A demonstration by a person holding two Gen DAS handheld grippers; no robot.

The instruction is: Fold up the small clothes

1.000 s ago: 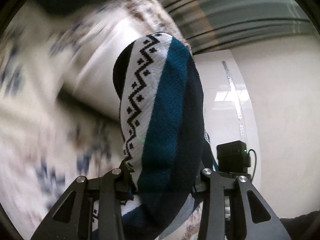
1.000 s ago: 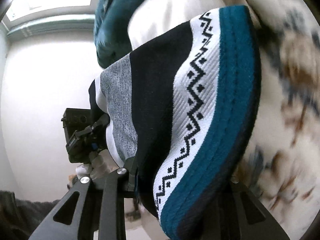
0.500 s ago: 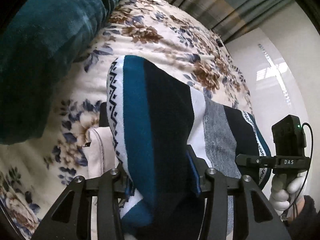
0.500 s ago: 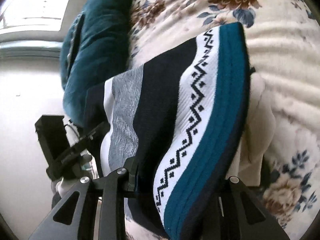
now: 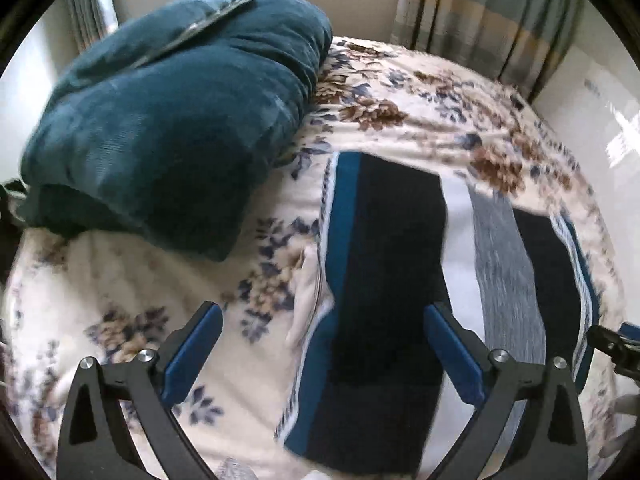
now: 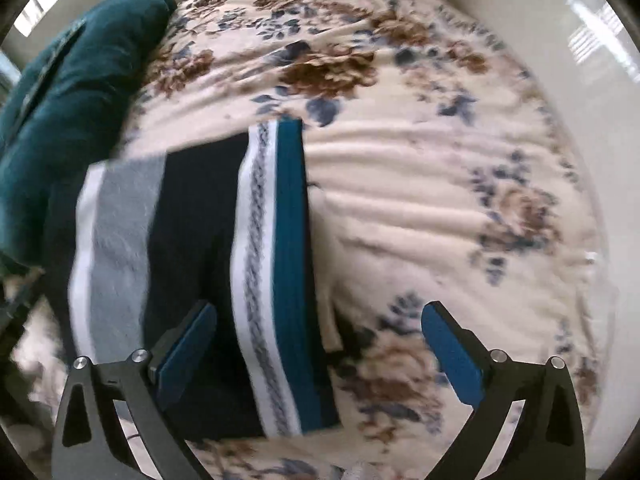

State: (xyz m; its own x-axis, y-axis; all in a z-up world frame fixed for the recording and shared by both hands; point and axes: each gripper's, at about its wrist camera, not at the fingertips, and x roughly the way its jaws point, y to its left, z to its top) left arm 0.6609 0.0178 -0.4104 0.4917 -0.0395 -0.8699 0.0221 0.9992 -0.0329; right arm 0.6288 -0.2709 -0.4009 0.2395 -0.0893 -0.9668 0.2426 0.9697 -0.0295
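A striped knit garment (image 5: 392, 280) in teal, black, white and grey lies flat on the floral bed cover (image 5: 420, 96). It also shows in the right wrist view (image 6: 200, 264). My left gripper (image 5: 324, 340) is open and empty, hovering above the garment's left edge. My right gripper (image 6: 320, 340) is open and empty above the garment's teal right edge. A cream cloth (image 5: 306, 296) pokes out from under the garment's left side.
A big teal cushion (image 5: 168, 104) lies at the left on the bed; it also shows in the right wrist view (image 6: 68, 92). Striped curtains (image 5: 480, 16) hang behind. The bed's right edge drops to a white glossy floor (image 6: 560, 40).
Both grippers have opened and let go of the garment. It went from hanging between the fingers to lying flat on the bed. Both grippers have pulled back above it.
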